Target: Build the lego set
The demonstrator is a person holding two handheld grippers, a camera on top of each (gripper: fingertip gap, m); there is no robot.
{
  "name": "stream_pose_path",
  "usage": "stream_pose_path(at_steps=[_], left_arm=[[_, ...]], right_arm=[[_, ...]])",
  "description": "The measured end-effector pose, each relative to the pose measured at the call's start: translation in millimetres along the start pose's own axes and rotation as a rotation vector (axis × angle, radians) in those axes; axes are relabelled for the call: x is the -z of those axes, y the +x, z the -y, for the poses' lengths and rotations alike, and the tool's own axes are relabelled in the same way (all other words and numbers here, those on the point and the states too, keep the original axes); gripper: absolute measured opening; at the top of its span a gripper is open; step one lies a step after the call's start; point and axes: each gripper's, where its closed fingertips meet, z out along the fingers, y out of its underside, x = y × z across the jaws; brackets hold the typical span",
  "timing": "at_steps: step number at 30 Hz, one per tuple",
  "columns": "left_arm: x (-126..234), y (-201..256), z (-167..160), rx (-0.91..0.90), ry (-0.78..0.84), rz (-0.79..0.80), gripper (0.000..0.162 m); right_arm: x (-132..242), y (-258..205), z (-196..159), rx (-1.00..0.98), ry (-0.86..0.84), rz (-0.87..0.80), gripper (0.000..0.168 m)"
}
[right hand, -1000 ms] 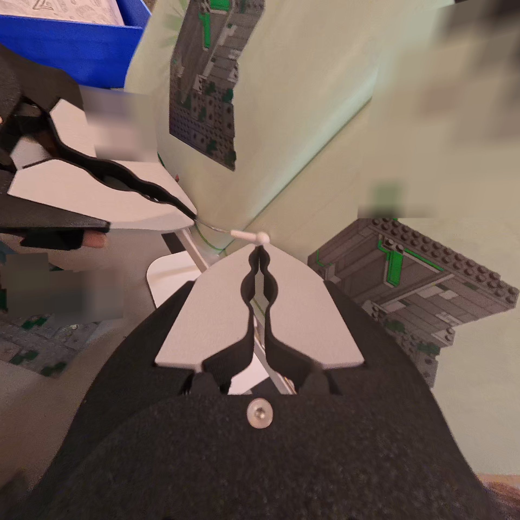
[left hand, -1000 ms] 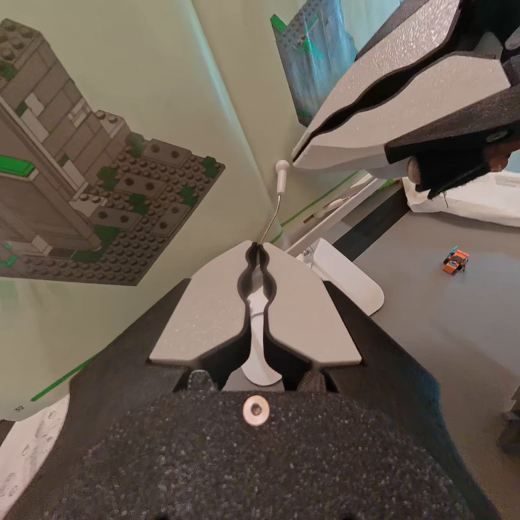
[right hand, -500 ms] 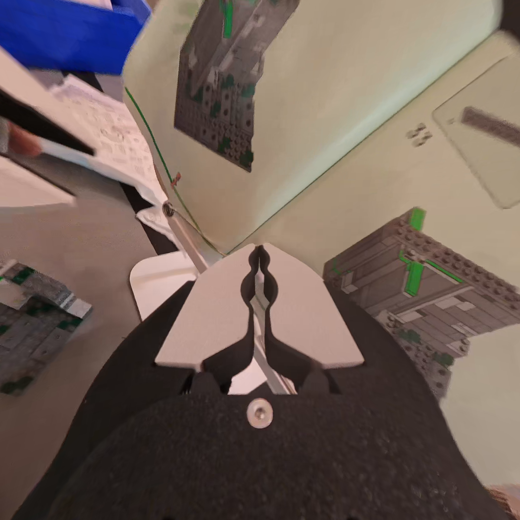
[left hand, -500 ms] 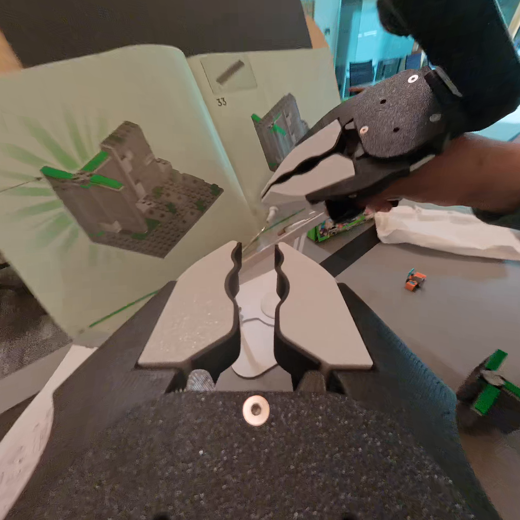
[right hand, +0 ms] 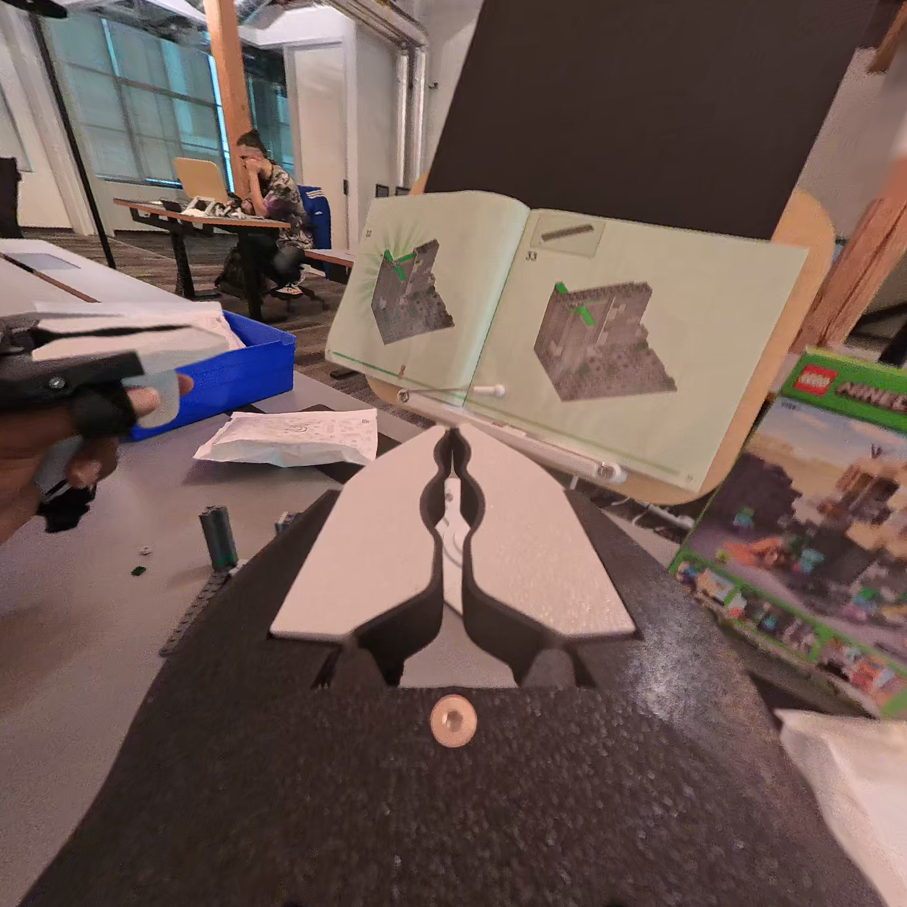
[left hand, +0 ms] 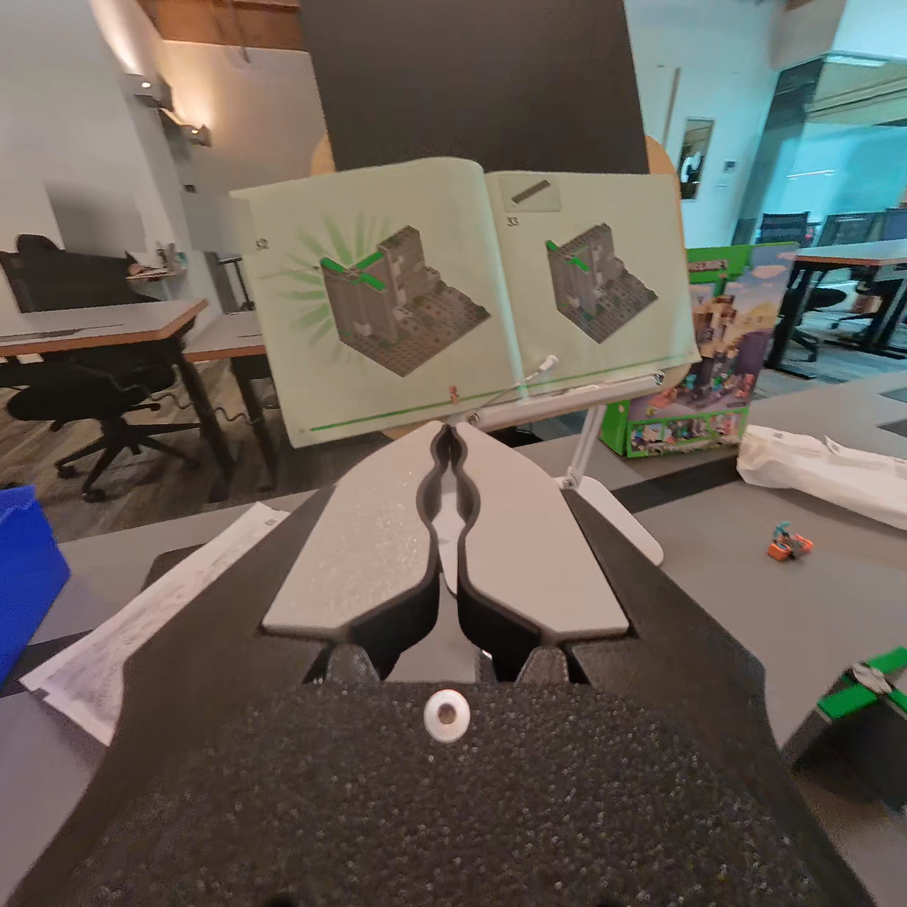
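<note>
Both tongs are clenched on nothing. The left tongs point(left hand: 449, 434) and the right tongs point(right hand: 451, 434) each point at the open booklet point(left hand: 466, 289), which stands straight ahead of them on a stand point(left hand: 554, 410), with a thin wire clip point(left hand: 537, 370) laid across its lower pages. In the right wrist view the left tongs also show far off to the left, blurred, tips together.

The build point(left hand: 868, 706) sits on the desk point(left hand: 785, 603) to the lower right of the left tongs, only partly in frame: a dark grey block with green bars crossed on top. In the right wrist view a dark grey pillar point(right hand: 218, 537) stands just left of the right tongs, with a long studded strip point(right hand: 194, 613) running under them; whether these join the same build I cannot tell. A tiny orange piece point(left hand: 787, 545) lies well to the right of the left tongs, and the box point(right hand: 805, 535) stands right of the right tongs. A blue bin point(right hand: 230, 368) and a paper bag point(right hand: 289, 437) lie to the left.

The build is likely light, rigid and hard, with smooth plastic faces that slip under a pinch. Its joints are press-fit, so thin projecting parts such as the green bars would probably pop off under side load. Better to grip the solid grey walls low down, across flat opposite faces, and brace the base with one pair of tongs while the other presses a new piece straight down.
</note>
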Motion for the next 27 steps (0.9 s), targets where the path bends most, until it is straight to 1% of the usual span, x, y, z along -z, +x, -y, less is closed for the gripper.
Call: stream_pose_path(at_steps=[3,5,7,10,12,14,19,21,23,27], left_arm=[[-10.2,-9.1,18.5,0.037,0.026,0.049,0.000],[-21.3,-16.1,29.0,0.091,0.044,0.071,0.000],[-33.1,-24.4,33.9,0.104,0.041,0.100,0.000],[-45.8,-33.6,25.8,0.116,0.021,0.127,0.000],[-49.7,-33.9,15.0,0.114,0.016,0.128,0.000],[-56.6,-37.5,3.4,0.048,-0.040,0.159,0.000],[-64.5,-35.9,1.2,0.010,-0.035,0.169,0.000],[-65.7,-35.3,0.5,-0.021,-0.035,0.180,0.000],[-67.3,-32.2,1.9,-0.004,-0.023,0.160,0.000],[-66.5,-29.2,4.8,-0.002,-0.007,0.143,0.000]], right_arm=[[-0.7,-1.0,1.9,-0.067,-0.004,-0.026,0.000],[-12.0,2.6,9.9,-0.129,0.008,-0.034,0.000],[-26.6,5.2,16.4,-0.168,0.010,-0.029,0.000],[-41.0,10.3,19.3,-0.174,0.031,-0.026,0.000],[-44.6,18.7,10.0,-0.129,0.027,-0.050,0.000],[-47.1,26.0,-3.7,-0.083,-0.023,-0.063,0.000],[-44.8,18.2,-2.3,-0.121,0.015,0.001,0.000],[-45.1,14.8,-1.3,-0.070,0.031,-0.003,0.000],[-46.6,12.0,-3.5,-0.017,0.029,-0.012,0.000],[-47.2,6.4,-5.5,0.011,0.020,-0.001,0.000]])
